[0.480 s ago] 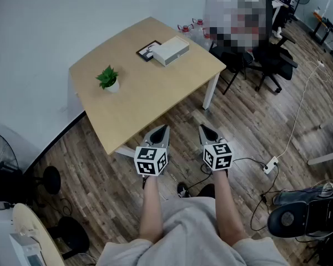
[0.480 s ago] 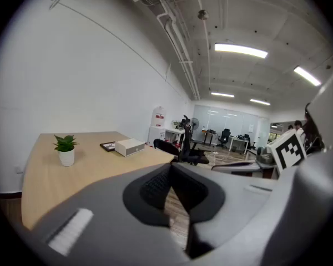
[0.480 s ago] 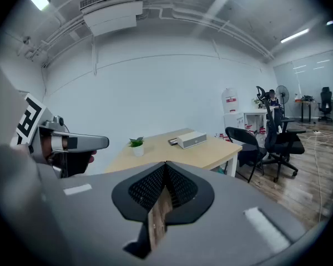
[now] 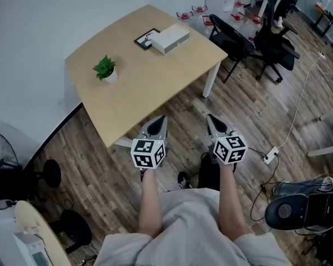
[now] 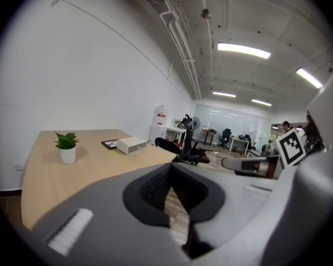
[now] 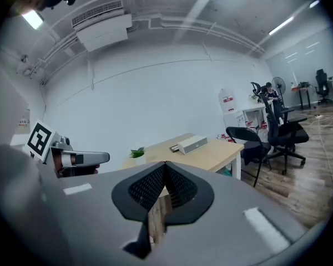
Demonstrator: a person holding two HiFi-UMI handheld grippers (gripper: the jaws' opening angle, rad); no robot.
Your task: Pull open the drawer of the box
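Wooden table (image 4: 150, 76) bears box (image 4: 170, 39) (far corner).

A light wooden table (image 4: 150, 87) on white legs stands on a wood-plank floor (image 4: 250, 121). Near its far right corner lies a flat white box (image 4: 169, 39). A dark flat frame (image 4: 146, 38) lies just beside the box on its left. A small potted plant (image 4: 105, 70) stands upright near the table's left edge, well apart from both.

The box (image 4: 169, 39) lies at the counter's (image 4: 150, 82) far end, a frame (image 4: 146, 39) just left of it, a plant (image 4: 105, 69) well apart further left; chairs (image 4: 233, 43) stand off right.
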